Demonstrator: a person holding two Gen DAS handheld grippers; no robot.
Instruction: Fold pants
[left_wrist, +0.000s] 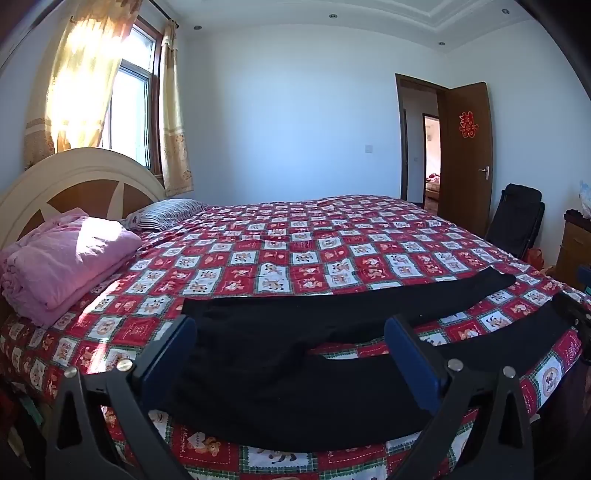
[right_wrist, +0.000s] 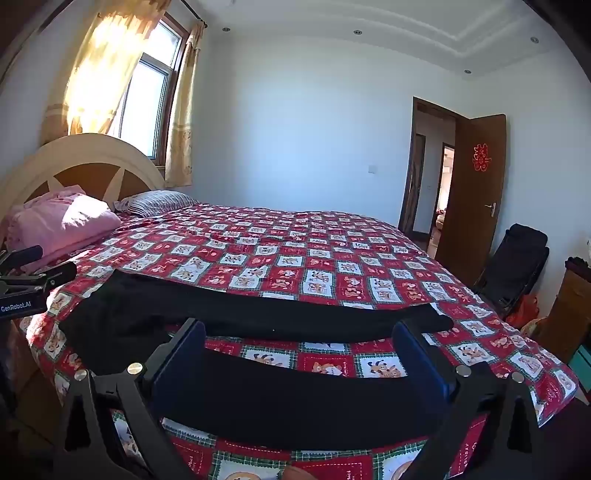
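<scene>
Bedding in red and white squares with little cartoon bears (left_wrist: 295, 251) covers a big bed that fills most of the room. Behind the bed stands a round cream and brown wooden headboard (left_wrist: 74, 177), and behind that hang yellow curtains (left_wrist: 85, 74) with sun coming through. A brown wooden door (left_wrist: 467, 155) stands open at the far right, with a red paper sign on it. A black folding chair (left_wrist: 517, 221) leans near the door.

Long black pants (left_wrist: 280, 354) lie flat on the near side of the bed, close to the edge. The waist is at the left and the two legs reach out to the right, with a strip of the cover showing between them.

A folded pink blanket (left_wrist: 62, 258) sits by the headboard, and a striped pillow (left_wrist: 170, 212) lies just beside it.

The left gripper (left_wrist: 290, 354) hangs over the waist part of the pants. Its two blue fingers (left_wrist: 170, 354) are wide apart and hold nothing. The right gripper (right_wrist: 299, 358) hangs over the near leg. Its fingers are wide apart too, with nothing pinched.
</scene>
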